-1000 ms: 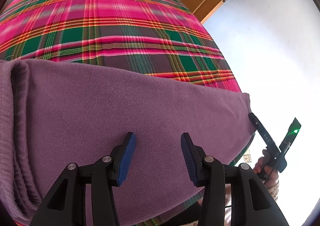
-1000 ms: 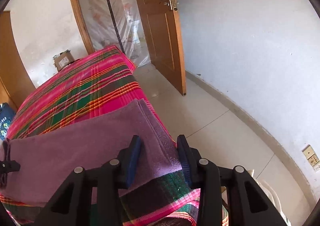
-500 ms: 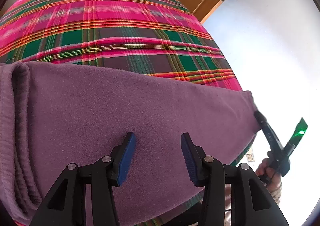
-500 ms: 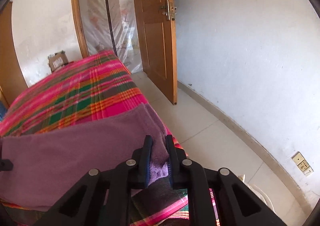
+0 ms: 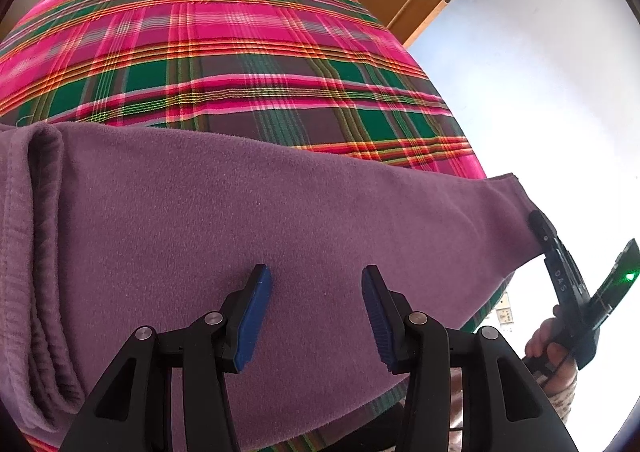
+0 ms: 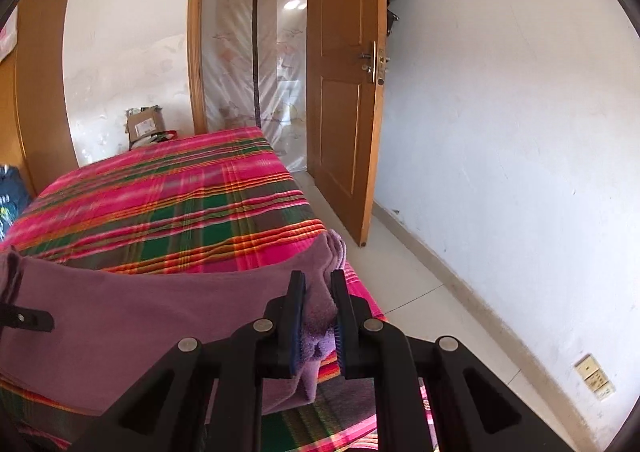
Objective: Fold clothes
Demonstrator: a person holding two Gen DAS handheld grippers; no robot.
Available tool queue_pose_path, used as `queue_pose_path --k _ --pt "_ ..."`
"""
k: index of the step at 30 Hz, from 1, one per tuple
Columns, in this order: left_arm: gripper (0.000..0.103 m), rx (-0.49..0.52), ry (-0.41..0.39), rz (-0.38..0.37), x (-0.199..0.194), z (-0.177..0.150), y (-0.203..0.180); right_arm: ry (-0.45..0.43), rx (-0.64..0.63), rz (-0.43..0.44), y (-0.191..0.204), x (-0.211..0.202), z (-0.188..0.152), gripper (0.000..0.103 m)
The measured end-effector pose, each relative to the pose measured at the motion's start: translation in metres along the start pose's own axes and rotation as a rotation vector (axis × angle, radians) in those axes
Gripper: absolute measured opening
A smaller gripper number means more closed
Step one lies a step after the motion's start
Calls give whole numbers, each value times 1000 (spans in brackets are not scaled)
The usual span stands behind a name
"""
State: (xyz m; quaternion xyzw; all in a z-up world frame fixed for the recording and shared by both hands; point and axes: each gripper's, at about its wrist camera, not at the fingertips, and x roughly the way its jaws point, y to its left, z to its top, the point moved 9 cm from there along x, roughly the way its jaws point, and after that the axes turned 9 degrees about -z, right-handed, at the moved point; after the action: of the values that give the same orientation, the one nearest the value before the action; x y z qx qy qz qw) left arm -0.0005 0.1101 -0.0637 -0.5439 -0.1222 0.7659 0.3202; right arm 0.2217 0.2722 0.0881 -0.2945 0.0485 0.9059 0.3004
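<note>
A purple fleece garment (image 5: pixel 224 212) lies folded across the near end of a bed with a pink and green plaid cover (image 5: pixel 224 52). My left gripper (image 5: pixel 316 288) hovers open just above the middle of the cloth, nothing between its blue pads. My right gripper (image 6: pixel 318 304) is shut on the garment's right end (image 6: pixel 324 252), which it holds lifted off the bed so the cloth (image 6: pixel 140 308) stretches taut. In the left wrist view the right gripper (image 5: pixel 538 222) shows at the far right, held by a hand (image 5: pixel 554 352). Stacked folded layers (image 5: pixel 28 252) sit at the garment's left end.
An open wooden door (image 6: pixel 344 100) and a doorway with plastic sheeting (image 6: pixel 256 52) stand beyond the bed. A cardboard box (image 6: pixel 144 124) sits at the bed's far end. Tiled floor (image 6: pixel 420 300) and a white wall (image 6: pixel 520 132) run along the right side.
My right gripper went from open to shut on the garment's right end and raised it, pulling the cloth taut. My left gripper stayed open above the cloth.
</note>
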Motion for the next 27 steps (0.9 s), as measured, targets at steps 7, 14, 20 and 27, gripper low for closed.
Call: queue_pose_path --k 7,14,20,27 --pt "49 -3 -2 -3 -2 -1 1 60 38 -13 -14 17 -13 17" --pt "49 0 -1 12 0 -1 0 130 117 39 -25 29 -29 37" --pt "49 -3 -1 12 1 0 1 145 132 58 -22 31 -35 29" --pt "49 -6 -1 0 0 -1 1 84 76 28 -10 17 -28 12"
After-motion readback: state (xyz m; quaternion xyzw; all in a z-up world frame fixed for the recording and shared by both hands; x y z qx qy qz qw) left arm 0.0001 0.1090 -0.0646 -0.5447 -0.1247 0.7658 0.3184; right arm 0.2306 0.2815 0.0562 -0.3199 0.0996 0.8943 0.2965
